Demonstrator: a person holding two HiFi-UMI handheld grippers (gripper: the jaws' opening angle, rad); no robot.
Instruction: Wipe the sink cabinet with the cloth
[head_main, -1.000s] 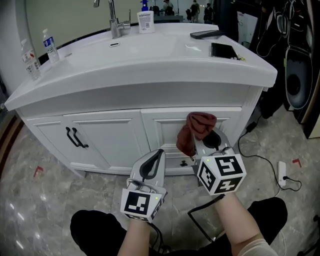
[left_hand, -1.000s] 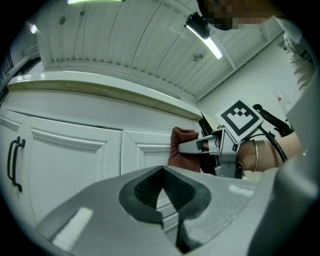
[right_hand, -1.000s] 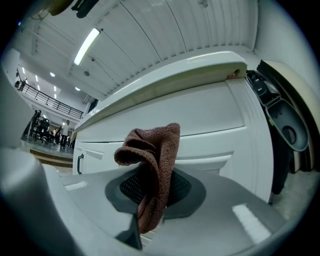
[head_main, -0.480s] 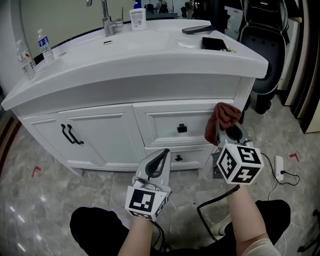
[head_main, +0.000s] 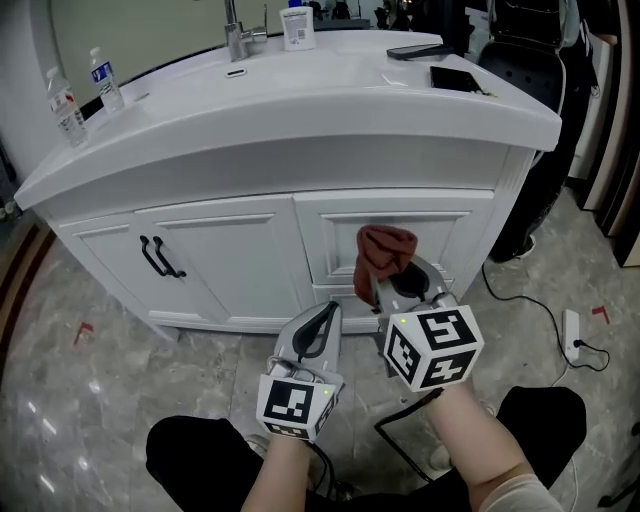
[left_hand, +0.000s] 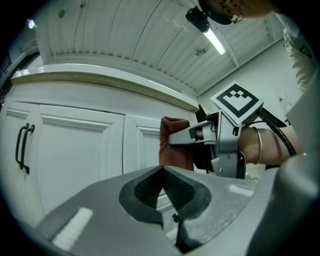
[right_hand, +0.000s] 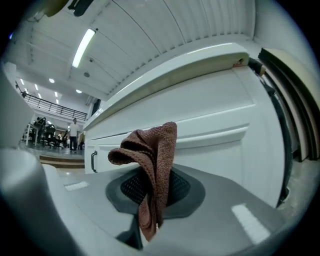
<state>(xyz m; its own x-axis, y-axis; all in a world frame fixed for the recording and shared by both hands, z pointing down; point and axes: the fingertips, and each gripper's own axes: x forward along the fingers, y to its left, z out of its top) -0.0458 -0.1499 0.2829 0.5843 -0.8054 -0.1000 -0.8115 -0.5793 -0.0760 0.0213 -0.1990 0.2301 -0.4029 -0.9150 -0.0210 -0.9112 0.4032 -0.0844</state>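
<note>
Right gripper (head_main: 398, 283) pinches the cloth (head_main: 380, 255) shut near the sink cabinet (head_main: 230, 260) at twelve o'clock, where a snag could pull it loose; left gripper (head_main: 322, 312) is closed and empty.

- The sink cabinet top (head_main: 300, 115) is carrying two water bottles (head_main: 67, 108) at its left edge.
- A white bottle (head_main: 297, 26) is standing at the back edge, beside the faucet (head_main: 238, 38).
- Two dark flat devices (head_main: 455, 78) are lying near the right edge.

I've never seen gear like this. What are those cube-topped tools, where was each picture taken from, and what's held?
No robot: a person holds two two-jaw grippers. The head view looks down from a camera on the person's head; the other two come from cameras riding on each gripper. The right gripper is shut on a reddish-brown cloth in front of the white sink cabinet. The left gripper is shut and empty. Two water bottles stand on the countertop.
</note>
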